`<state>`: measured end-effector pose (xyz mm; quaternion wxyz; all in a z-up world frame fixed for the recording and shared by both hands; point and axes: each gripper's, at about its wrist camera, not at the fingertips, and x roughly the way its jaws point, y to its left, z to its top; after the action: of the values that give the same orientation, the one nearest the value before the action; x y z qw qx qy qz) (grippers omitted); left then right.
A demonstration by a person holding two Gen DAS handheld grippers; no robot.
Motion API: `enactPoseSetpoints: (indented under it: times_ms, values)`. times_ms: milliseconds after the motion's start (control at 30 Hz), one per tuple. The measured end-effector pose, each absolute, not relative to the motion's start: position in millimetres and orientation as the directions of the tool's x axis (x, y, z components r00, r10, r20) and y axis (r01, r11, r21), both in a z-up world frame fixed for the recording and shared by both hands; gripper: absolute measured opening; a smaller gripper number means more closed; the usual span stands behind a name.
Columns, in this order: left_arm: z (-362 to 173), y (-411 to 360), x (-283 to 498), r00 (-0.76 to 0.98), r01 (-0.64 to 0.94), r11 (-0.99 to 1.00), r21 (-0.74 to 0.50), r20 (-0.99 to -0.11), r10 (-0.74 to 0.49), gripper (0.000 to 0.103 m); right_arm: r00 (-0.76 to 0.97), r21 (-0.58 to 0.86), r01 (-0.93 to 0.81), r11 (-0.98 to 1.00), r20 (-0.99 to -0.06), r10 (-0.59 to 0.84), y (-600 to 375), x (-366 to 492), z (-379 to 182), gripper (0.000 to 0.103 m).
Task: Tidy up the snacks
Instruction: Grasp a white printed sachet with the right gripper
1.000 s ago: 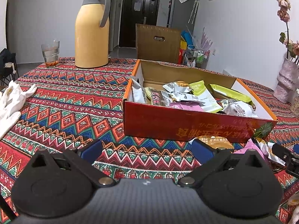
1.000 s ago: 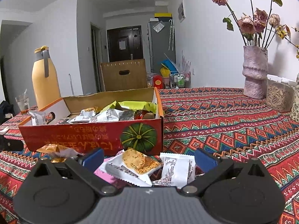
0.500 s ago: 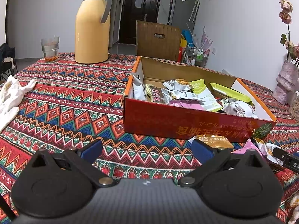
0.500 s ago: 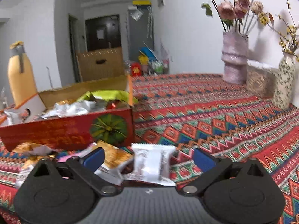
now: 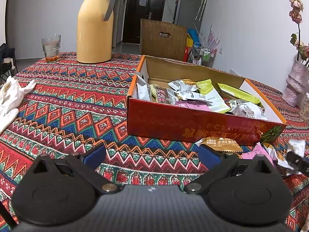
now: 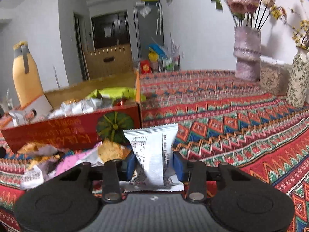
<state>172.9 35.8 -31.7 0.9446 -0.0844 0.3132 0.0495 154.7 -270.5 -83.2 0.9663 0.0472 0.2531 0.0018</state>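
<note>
A red cardboard box (image 5: 193,123) holding several snack packets stands on the patterned tablecloth. Loose packets lie in front of it: a gold one (image 5: 222,143), a pink one (image 5: 255,154) and a biscuit packet (image 6: 110,150). My right gripper (image 6: 154,164) is closing its jaws; both blue pads press on a white snack packet (image 6: 152,141), which stands tilted up between them. In the left wrist view the right gripper's tip (image 5: 295,160) shows at the right edge with that packet. My left gripper (image 5: 152,154) hovers open over bare cloth, left of the loose packets, with nothing between its fingers.
A yellow thermos jug (image 5: 94,25) and a glass (image 5: 50,48) stand at the far left of the table. White gloves (image 5: 9,96) lie at the left edge. Two flower vases (image 6: 247,54) (image 6: 298,77) and a clear container (image 6: 272,77) line the right side. A brown chair back (image 5: 164,38) rises behind the box.
The right gripper's jaws have come in from wide open onto the white packet, which now stands up between the pads. The left gripper has stayed put and open.
</note>
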Motion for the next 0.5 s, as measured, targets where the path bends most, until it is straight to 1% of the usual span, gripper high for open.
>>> enactPoseSetpoints:
  times_ms: [133,400,500]
  values:
    - [-30.1,30.9,172.4,0.795,-0.139,0.983,-0.121,-0.606,0.038,0.103,0.893,0.116,0.008,0.993,-0.449,0.045,-274.2,145.8,-78.0,0.04]
    - [-22.9,-5.7,174.6,0.751,-0.041,0.99,-0.132,-0.658,-0.057,0.103,0.907,0.127,-0.026,0.992,-0.414,0.076,-273.7,136.3,-75.4,0.04]
    - [-26.6,-28.1,181.7,0.73,-0.023,0.993,-0.119,-0.681,-0.065,0.103,0.91,0.136,-0.035,0.99,-0.405,0.087,-274.5,134.4,-74.6,0.04]
